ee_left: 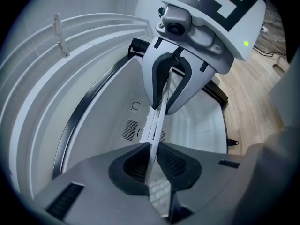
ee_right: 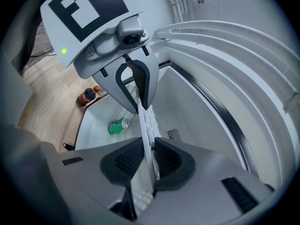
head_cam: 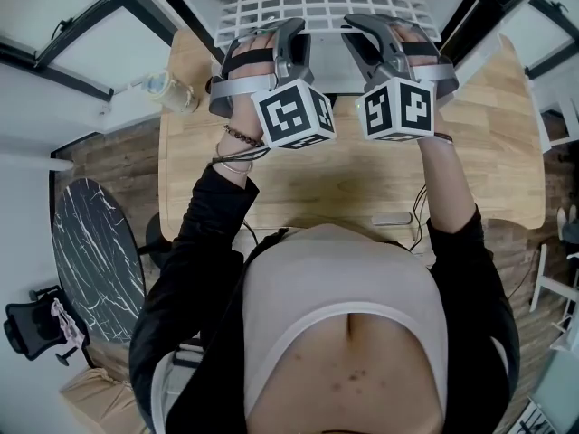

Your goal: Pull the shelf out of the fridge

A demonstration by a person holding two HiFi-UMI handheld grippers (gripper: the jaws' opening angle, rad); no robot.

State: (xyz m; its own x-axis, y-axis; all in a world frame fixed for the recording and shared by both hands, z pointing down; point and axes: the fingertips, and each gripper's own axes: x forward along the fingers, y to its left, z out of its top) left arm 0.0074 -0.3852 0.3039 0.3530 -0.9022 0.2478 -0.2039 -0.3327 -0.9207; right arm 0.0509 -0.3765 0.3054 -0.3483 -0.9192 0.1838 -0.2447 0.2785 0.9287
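While two grippers pinch it, the shelf (head_cam: pixel 321 7) sits at the mouth of the fridge (ee_left: pixel 110 114)

As the person stands at the wooden table (head_cam: pixel 344 188) in front of the fridge, each hand keeps a gripper on the front edge of the white grid shelf. On the left gripper (ee_left: pixel 152 161) the jaws are nearly together, with the ribbed pads pressed on both faces of the thin edge, which runs from them into the fridge. Just beside it, the right gripper (ee_right: pixel 146 161) clamps the same edge the same way. Deep inside the fridge a green can (ee_right: pixel 118 125) lies on its side. Just outside the fridge, a dark bottle (ee_right: pixel 87 96) with a red cap stands on wood.
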